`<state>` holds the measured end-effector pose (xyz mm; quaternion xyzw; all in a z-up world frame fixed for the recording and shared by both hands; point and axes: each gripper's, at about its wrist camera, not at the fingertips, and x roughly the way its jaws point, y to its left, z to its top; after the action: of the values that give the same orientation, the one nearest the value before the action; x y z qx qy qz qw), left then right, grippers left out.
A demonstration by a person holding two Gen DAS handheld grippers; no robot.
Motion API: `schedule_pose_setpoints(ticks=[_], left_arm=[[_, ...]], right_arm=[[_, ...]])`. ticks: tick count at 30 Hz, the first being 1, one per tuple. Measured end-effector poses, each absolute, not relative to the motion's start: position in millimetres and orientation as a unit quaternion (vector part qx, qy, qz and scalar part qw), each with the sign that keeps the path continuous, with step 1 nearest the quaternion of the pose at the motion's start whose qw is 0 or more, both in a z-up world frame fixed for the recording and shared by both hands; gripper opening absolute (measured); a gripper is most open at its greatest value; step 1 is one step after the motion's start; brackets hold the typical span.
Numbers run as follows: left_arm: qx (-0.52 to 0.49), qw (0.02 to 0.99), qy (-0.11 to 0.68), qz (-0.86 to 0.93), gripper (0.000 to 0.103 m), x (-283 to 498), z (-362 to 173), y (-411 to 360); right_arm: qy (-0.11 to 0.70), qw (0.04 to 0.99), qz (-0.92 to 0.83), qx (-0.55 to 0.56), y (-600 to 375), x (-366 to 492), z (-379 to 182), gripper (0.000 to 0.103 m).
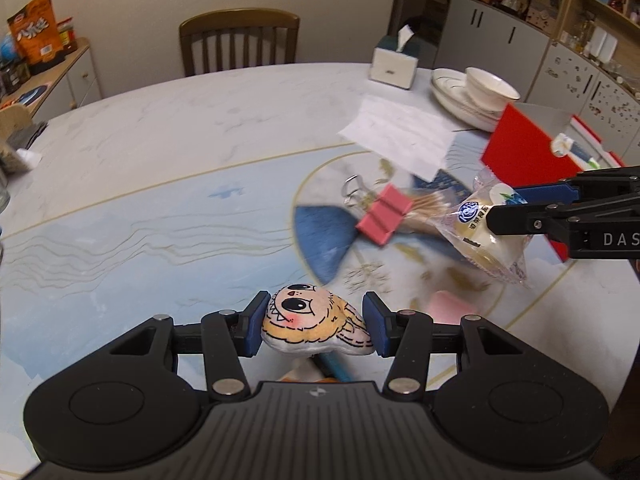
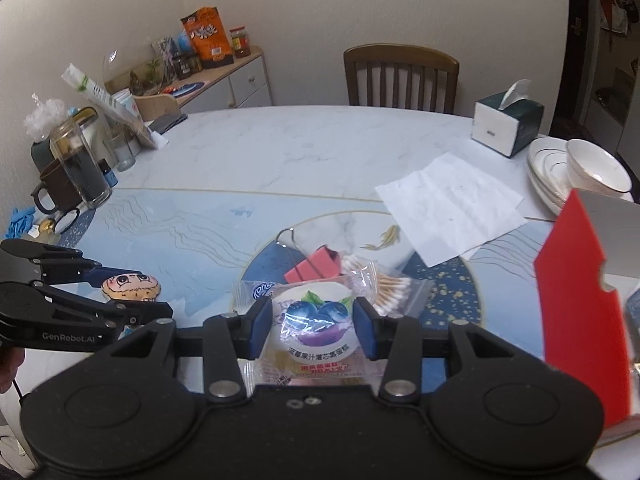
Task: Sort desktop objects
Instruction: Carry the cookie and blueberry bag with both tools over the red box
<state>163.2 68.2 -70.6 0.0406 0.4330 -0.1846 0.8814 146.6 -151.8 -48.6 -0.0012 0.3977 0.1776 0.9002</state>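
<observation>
The left gripper point(image 1: 315, 326) clamps a small plush cartoon-face charm point(image 1: 316, 322). The right gripper point(image 2: 313, 326) pinches a clear-wrapped blueberry cake point(image 2: 312, 328), both lifted clear of the marble table point(image 2: 280, 152), likely for sorting.

Binder clip point(image 2: 313, 267) left of cotton swabs point(image 2: 390, 286); paper sheet point(image 2: 450, 206) behind; tissue box point(image 2: 506, 122) beyond

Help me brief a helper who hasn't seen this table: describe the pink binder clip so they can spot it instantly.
Find the round blue-and-gold medallion printed on the marble table. The pink binder clip lies on it, beside the bag of cotton swabs and below the white paper sheet. It is the only pink block with silver wire handles.
</observation>
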Motion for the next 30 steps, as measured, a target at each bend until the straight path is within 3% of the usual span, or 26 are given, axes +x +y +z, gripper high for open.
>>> schedule_pose_setpoints(ticks=[30], left_arm=[[0.071,0.882,0.373,-0.28,0.049,145.6,-12.6,-94.4]], right_arm=[[0.335,0.931,0.143,0.033,-289.7,117.7,3.0,0.043]])
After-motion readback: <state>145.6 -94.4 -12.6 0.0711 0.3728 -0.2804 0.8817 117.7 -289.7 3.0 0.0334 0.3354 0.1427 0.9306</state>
